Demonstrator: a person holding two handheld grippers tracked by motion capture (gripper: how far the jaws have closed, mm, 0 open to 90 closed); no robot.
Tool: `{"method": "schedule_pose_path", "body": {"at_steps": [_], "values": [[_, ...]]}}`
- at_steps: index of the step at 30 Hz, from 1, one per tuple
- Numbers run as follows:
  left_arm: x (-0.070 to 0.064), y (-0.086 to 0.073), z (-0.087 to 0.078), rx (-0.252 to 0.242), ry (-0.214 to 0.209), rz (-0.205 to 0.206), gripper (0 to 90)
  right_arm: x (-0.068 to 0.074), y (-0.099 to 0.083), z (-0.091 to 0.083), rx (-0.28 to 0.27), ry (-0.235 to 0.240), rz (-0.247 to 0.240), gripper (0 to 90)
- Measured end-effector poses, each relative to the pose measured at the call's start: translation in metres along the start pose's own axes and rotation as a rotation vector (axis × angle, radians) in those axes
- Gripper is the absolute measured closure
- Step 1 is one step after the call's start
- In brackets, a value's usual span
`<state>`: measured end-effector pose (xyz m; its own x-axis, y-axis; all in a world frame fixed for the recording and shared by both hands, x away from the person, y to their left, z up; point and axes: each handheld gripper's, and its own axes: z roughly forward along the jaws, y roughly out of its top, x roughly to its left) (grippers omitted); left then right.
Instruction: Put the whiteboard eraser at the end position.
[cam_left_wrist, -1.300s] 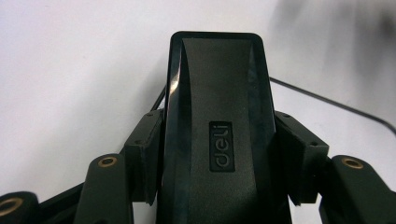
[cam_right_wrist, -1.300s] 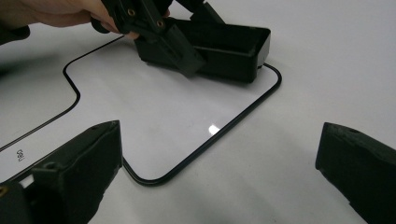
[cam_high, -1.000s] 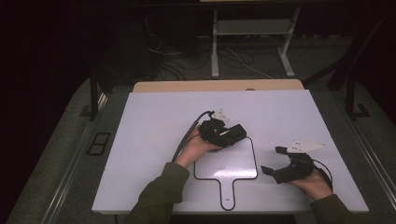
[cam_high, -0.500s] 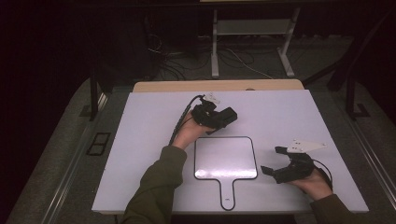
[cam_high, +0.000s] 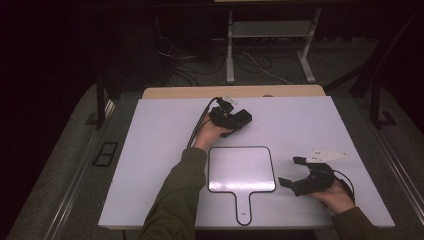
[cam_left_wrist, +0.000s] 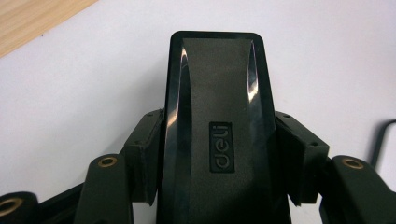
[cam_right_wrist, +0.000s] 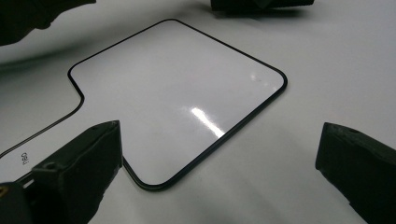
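White table (cam_high: 150, 150): left tongs (cam_high: 243, 120) carried eraser (cam_left_wrist: 219, 121) farther

Right gripper (cam_right_wrist: 224, 163): both black jaws rise from the bottom edge, set wide apart, nothing between them but surface.

Small white handheld whiteboard with thin black rim and rounded corners (cam_right_wrist: 177, 93) lies flat on the white desk (cam_right_wrist: 336, 60). The left jaw overlaps the board's near rim; the right jaw stands well clear of the board, over bare desk. Board's handle runs off toward the left edge, bearing small dark print. Glare spot on the board's face. Beyond the board's far edge, a dark object (cam_right_wrist: 257, 4), cut off by the frame.
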<state>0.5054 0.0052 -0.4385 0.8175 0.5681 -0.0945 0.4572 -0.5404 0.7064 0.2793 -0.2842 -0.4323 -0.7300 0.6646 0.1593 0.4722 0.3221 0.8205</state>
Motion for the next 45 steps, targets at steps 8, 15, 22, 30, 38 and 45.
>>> {"method": "schedule_pose_path", "body": {"at_steps": [8,15,22,30,38,45], "values": [[0.004,-0.005,0.009,-0.003,-0.014,-0.026,36.8,0.0,0.0,-0.002,-0.003,-0.001,0.003,0.0],[-0.002,-0.002,-0.022,-0.082,-0.024,-0.021,26.0,0.0,-0.001,-0.002,0.002,0.0,-0.002,0.0],[-0.016,-0.011,-0.052,-0.131,-0.052,0.006,22.8,-0.002,0.0,0.0,0.001,0.001,0.0,0.0],[-0.028,-0.028,-0.079,-0.159,-0.06,0.017,21.7,-0.002,0.001,0.002,-0.003,0.002,0.0,0.0],[-0.039,-0.054,-0.108,-0.184,-0.058,0.012,19.6,-0.002,0.0,0.001,-0.005,-0.006,0.004,0.0],[-0.049,-0.075,-0.126,-0.204,-0.058,0.009,17.5,-0.003,0.0,0.0,-0.011,-0.005,0.002,0.0]]}}
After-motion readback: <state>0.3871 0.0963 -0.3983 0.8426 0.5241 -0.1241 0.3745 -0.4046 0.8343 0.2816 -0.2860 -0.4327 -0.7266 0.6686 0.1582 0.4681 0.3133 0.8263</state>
